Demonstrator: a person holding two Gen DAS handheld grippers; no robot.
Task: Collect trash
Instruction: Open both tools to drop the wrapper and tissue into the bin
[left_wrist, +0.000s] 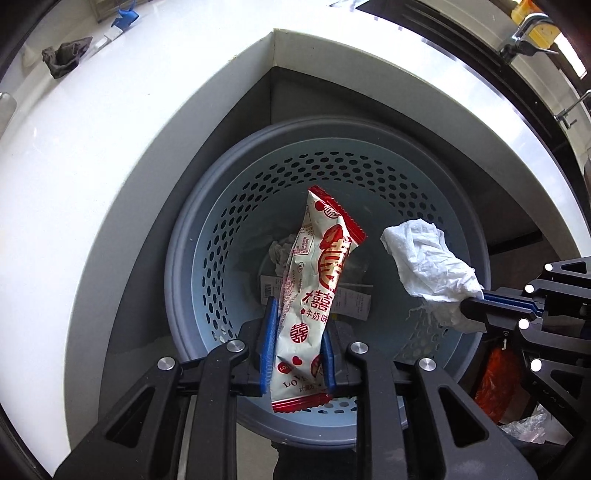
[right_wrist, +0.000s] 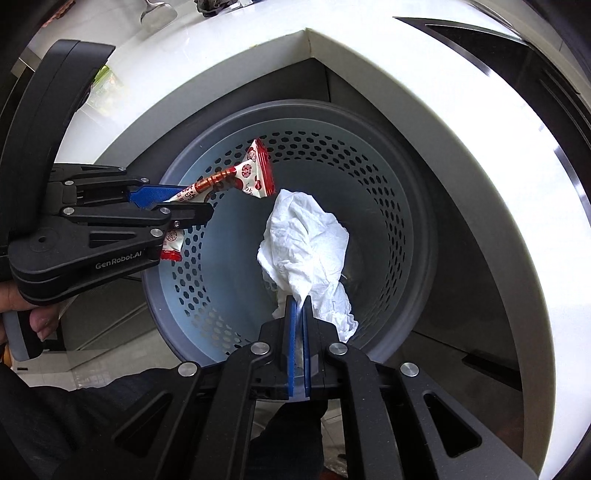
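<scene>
A round blue-grey perforated trash bin (left_wrist: 207, 206) stands below the corner of a white counter. My left gripper (left_wrist: 299, 317) hangs over its mouth, blue pads shut on a red-and-white snack wrapper (left_wrist: 325, 251) whose length points down into the bin. To its right, my right gripper (left_wrist: 469, 302) is shut on a crumpled white tissue (left_wrist: 428, 258), also over the bin. In the right wrist view the right gripper (right_wrist: 300, 299) pinches the tissue (right_wrist: 306, 240) above the bin (right_wrist: 421, 206). There the left gripper (right_wrist: 199, 206) holds the wrapper (right_wrist: 255, 173) at the left.
Crumpled paper (left_wrist: 280, 251) and a flat label lie at the bin's bottom. The white counter (left_wrist: 110, 147) wraps around the bin, with a grey cloth (left_wrist: 66, 55) and a blue object (left_wrist: 125, 18) on it. An orange bag (left_wrist: 495, 384) lies at the lower right. A hand (right_wrist: 40, 317) grips the left tool.
</scene>
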